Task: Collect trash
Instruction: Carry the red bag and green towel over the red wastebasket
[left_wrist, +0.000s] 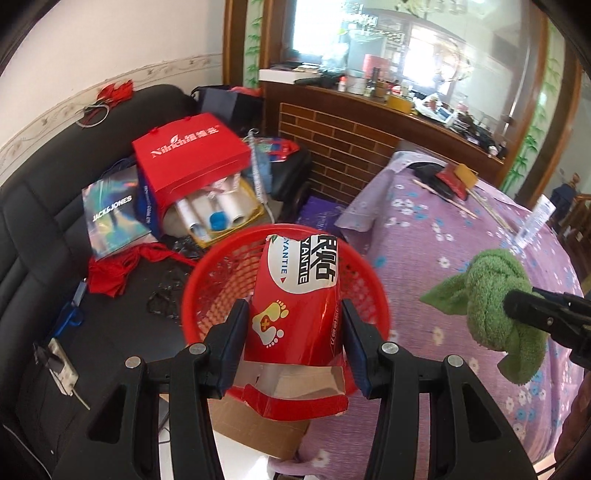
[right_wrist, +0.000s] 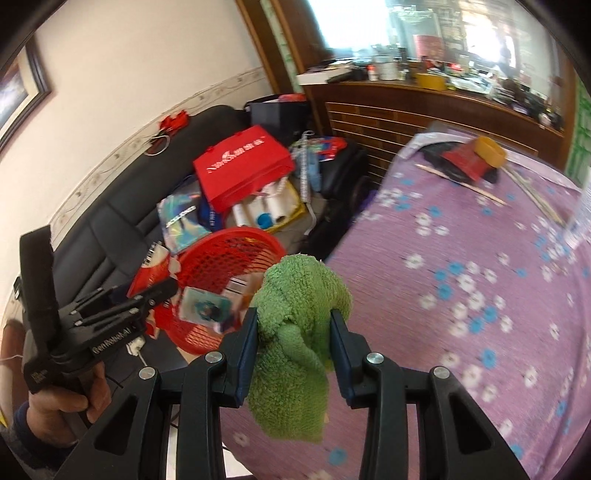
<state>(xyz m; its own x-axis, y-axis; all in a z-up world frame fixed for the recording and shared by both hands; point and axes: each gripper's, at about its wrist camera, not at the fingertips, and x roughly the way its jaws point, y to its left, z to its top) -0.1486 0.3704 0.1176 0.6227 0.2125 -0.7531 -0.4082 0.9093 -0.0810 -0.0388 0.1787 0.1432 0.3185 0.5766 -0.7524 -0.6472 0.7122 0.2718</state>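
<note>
A torn red carton (left_wrist: 295, 306) is clamped between the jaws of the left gripper (left_wrist: 295, 332) and is held over the red basket (left_wrist: 221, 273), which sits at 12 o'clock from that gripper, beside the purple-covered table (left_wrist: 461, 258). A green cloth (right_wrist: 299, 332) is pinched in the right gripper (right_wrist: 295, 339), held over the table edge with the basket at its 10 o'clock. The task is judged to be partway done: something printed, too blurred to name, is already seen in the basket in the right view, while the carton and cloth are not yet dropped. Sticks (left_wrist: 443, 201), a red packet (left_wrist: 454, 181) and a plastic tube (left_wrist: 535, 221) are left at the table's far side, at 1 to 2 o'clock.

"YANTIE" is read on the carton, above a footprint emblem. "Nilrich" is printed on a red bag (left_wrist: 188, 155) on the sofa, and "JACK&JONES" on a dark one (left_wrist: 110, 218).
</note>
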